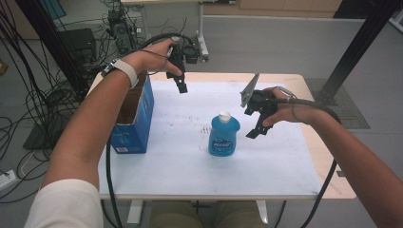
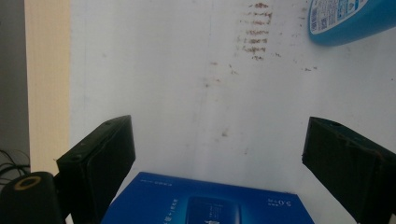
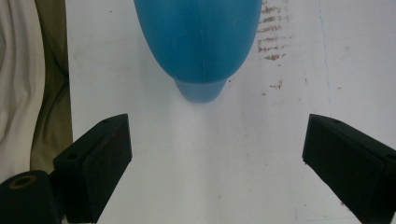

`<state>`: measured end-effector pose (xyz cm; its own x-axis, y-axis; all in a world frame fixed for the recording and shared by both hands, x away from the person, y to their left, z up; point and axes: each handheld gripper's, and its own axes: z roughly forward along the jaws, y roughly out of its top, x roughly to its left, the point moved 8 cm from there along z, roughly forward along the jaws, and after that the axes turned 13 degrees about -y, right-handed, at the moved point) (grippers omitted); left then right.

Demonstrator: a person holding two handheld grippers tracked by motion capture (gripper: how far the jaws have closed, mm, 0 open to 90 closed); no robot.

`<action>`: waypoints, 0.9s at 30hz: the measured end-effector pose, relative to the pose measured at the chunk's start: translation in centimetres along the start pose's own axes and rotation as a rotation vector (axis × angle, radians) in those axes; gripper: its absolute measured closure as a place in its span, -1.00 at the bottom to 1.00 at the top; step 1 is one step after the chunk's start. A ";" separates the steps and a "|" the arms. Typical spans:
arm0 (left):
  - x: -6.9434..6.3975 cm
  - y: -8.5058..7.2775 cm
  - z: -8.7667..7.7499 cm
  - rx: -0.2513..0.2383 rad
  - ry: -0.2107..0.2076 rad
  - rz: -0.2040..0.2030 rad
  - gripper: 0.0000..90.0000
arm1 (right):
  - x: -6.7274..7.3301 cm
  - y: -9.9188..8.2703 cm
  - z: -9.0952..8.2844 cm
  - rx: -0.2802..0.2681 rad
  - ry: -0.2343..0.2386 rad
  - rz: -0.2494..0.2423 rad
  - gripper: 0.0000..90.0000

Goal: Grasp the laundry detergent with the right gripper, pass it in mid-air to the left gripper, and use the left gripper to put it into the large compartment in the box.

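right gripper (image 1: 259, 124): jaws spread wide, nothing between them; raised off the sheet, just to the right of the bottle and about level with its shoulder
left gripper (image 1: 181, 81): jaws also wide apart, empty; held high over the far left of the table, above the box's far end
bottle (image 1: 224, 136): blue plastic, white cap, standing upright on the white sheet; straight ahead of the right gripper's jaws in the right gripper view (image 3: 198, 42), not yet between them; well apart from the left gripper, towards the person and to its right
box (image 1: 135, 118): blue carton, top flaps open, on the table's left edge; directly below the left gripper, its blue printed side showing between the jaws in the left gripper view (image 2: 205, 203)
white sheet (image 1: 190, 161): covers the table top, brown specks beside the bottle
progress: early, by my read; bottle untouched, box open and waiting
left to do: probably close right jaws on bottle, lift, carry to box; none of it started
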<state>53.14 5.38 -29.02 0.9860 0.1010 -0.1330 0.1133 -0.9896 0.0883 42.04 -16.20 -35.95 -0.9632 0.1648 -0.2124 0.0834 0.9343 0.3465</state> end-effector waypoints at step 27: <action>0.0 0.1 0.2 -0.001 -0.003 -0.005 -0.78 | 0.4 0.1 0.8 -0.090 0.015 0.022 -0.82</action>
<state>53.12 5.24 -29.25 0.9850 0.1060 -0.1363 0.1186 -0.9890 0.0883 41.86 -15.81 -36.74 -0.9650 0.1801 -0.1906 0.0823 0.8981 0.4320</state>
